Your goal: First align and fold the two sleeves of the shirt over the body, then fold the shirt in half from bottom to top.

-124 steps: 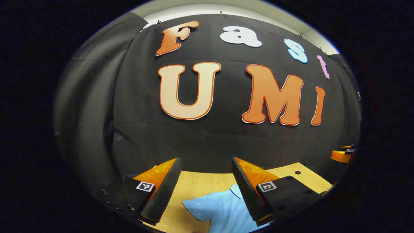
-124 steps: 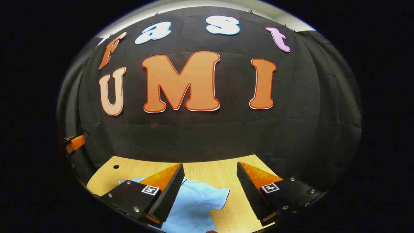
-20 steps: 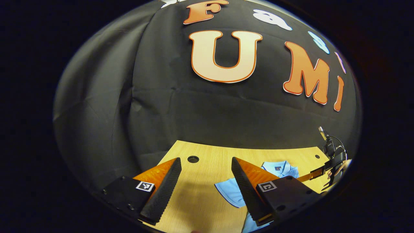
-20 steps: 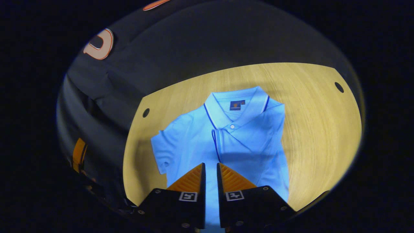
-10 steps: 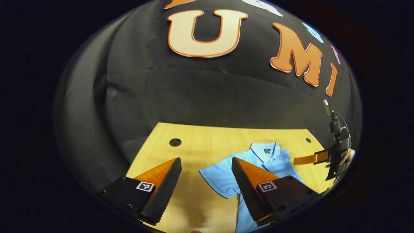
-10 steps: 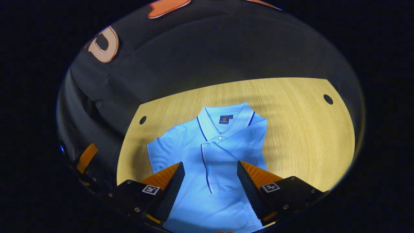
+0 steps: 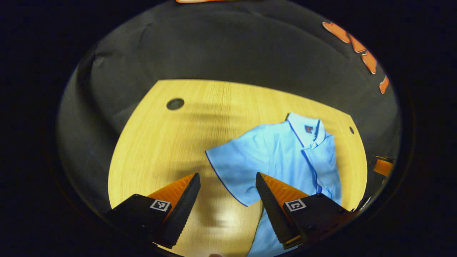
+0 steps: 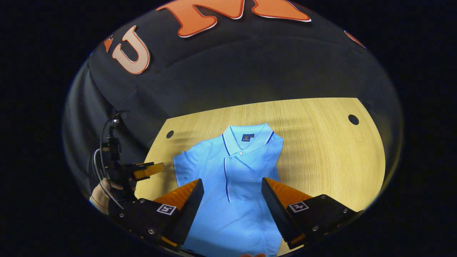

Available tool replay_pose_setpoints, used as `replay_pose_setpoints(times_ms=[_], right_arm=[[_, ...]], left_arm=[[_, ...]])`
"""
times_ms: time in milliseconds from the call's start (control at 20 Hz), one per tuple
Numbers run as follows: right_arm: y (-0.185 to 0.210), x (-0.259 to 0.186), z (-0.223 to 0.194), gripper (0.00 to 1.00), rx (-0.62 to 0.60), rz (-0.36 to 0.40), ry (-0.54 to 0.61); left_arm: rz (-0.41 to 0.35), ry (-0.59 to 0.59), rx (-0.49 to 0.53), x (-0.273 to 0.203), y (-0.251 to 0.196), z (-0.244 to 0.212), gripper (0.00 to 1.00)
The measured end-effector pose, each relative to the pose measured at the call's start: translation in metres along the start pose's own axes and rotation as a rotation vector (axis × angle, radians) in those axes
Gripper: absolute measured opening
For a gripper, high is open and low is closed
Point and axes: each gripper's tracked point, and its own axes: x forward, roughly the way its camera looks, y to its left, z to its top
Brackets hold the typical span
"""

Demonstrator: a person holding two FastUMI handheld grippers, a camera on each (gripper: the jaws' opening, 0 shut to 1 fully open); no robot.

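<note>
Light wooden table [image 7: 160, 142] with round holes, black cloth wall [image 7: 221, 46]

The shirt [image 8: 232, 178] is lying flat on the desk [image 8: 321, 150], collar toward the far edge. My right tool [image 8: 232, 200] is hanging over its body; my left tool [image 7: 226, 200] is hovering beside the outspread sleeve [image 7: 232, 171].

Shirt [image 8: 235, 178]: soft matt knit cloth, smooth with faint creases, thin darker trim along collar and placket, ahead of right tool [image 8: 232, 200]. Tabletop [image 7: 160, 142]: pale wood-grain finish, smooth, slight sheen, under left tool [image 7: 227, 198]. Booth wall [image 7: 221, 50]: matt black cloth, loosely wrinkled, beyond tabletop. Tool fingers [image 7: 178, 210]: ribbed inner faces, matt; tool bodies hard, plastic-looking.
</note>
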Motion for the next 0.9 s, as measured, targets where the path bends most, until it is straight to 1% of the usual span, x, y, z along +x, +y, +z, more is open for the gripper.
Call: replay_pose_setpoints(times_ms=[100, 250, 400, 550, 700, 800, 850, 900], right_arm=[[-0.001, -0.008, -0.004, 0.98, 0.001, 0.015, 0.002], [-0.011, -0.02, -0.009, 0.98, 0.003, 0.017, 0.004], [-0.023, -0.025, -0.014, 0.98, 0.026, 0.011, 0.008], [-0.032, -0.028, -0.015, 0.98, 0.039, 0.005, 0.005], [-0.034, -0.031, -0.016, 0.98, 0.042, 0.004, 0.002], [-0.034, -0.033, -0.017, 0.98, 0.046, 0.005, 0.001], [-0.033, -0.034, -0.018, 0.98, 0.053, 0.011, 0.0], [-0.032, -0.034, -0.02, 0.98, 0.059, 0.015, 0.002]], left_arm=[[0.056, 0.048, -0.008, 0.017, 0.009, -0.004, 1.0], [0.079, 0.108, -0.065, 0.038, 0.007, -0.014, 1.0], [0.116, 0.167, -0.073, 0.05, 0.013, -0.026, 1.0], [0.114, 0.22, -0.101, 0.058, 0.008, -0.039, 1.0], [0.122, 0.224, -0.072, 0.061, 0.008, -0.035, 1.0], [0.13, 0.22, -0.087, 0.06, 0.005, -0.034, 1.0], [0.13, 0.214, -0.096, 0.061, 0.003, -0.032, 0.99], [0.131, 0.215, -0.097, 0.063, 0.0, -0.035, 0.92]])
